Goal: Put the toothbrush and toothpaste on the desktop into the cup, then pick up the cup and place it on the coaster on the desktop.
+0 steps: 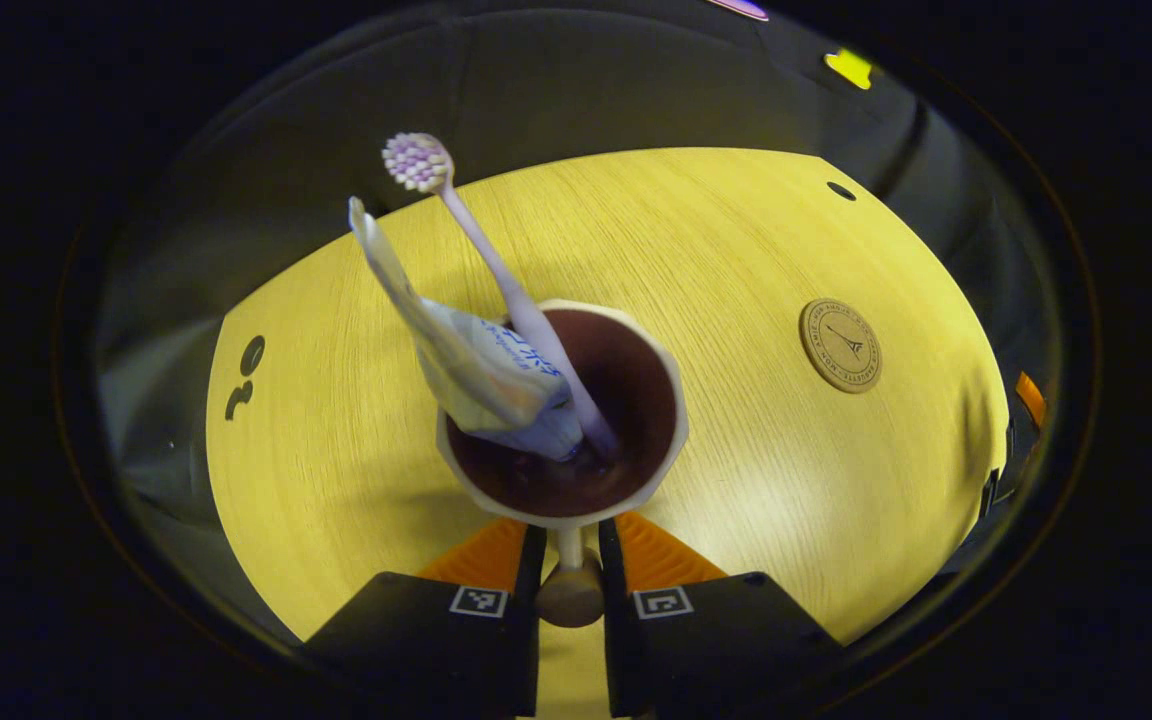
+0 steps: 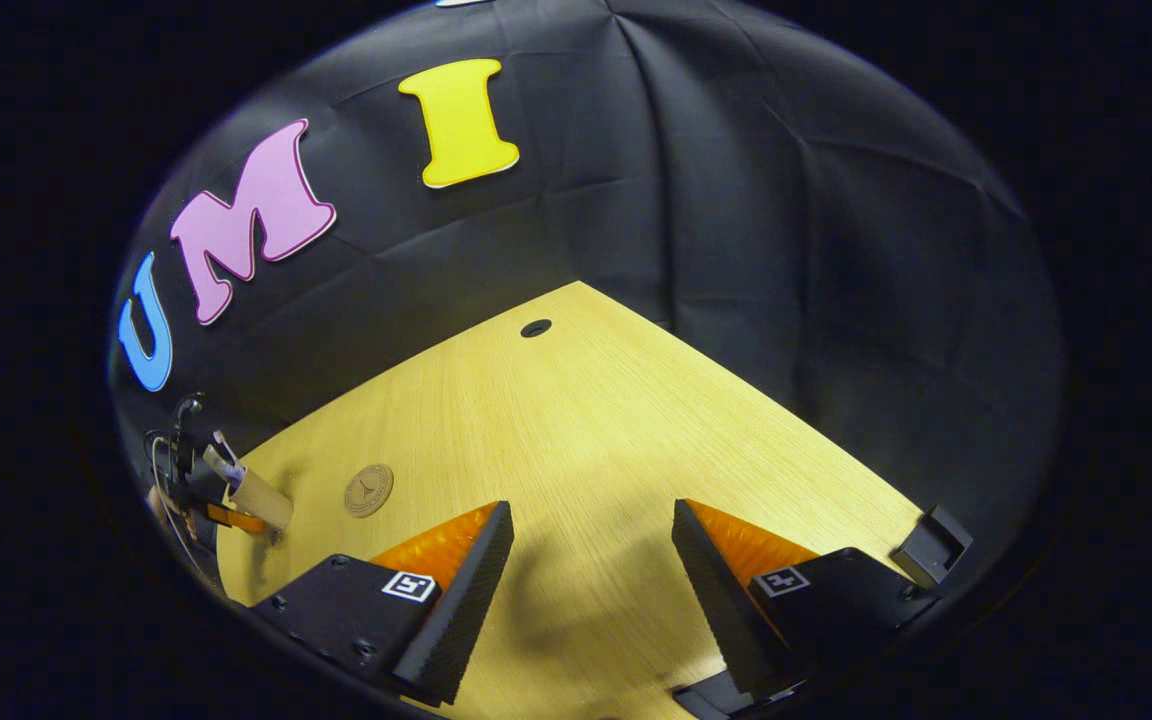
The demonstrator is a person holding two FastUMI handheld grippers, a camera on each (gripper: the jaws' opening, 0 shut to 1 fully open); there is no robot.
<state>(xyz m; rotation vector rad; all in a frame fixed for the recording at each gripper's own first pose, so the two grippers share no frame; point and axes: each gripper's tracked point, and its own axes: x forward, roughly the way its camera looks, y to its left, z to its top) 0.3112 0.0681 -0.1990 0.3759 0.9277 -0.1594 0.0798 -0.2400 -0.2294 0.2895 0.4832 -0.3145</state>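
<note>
Left gripper view: left gripper (image 1: 570, 560) pinches the cup (image 1: 563, 412) handle; one toothbrush (image 1: 496, 270), one toothpaste (image 1: 466, 350) inside; one coaster (image 1: 840, 345) at three o'clock. Right gripper (image 2: 591, 575) gapes wide, holding nothing.

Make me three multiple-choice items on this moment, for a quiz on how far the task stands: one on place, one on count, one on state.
1. Where is the toothbrush?
A. on the desktop
B. in the cup
C. on the coaster

2. How many things stand in the cup?
A. none
B. one
C. two

3. How is the right gripper?
A. open
B. shut on the cup
C. shut on the toothpaste

Key: 1 B, its handle runs down into the cup; 2 C, toothbrush plus toothpaste; 3 A, its fingers stand apart above bare desktop.
</note>
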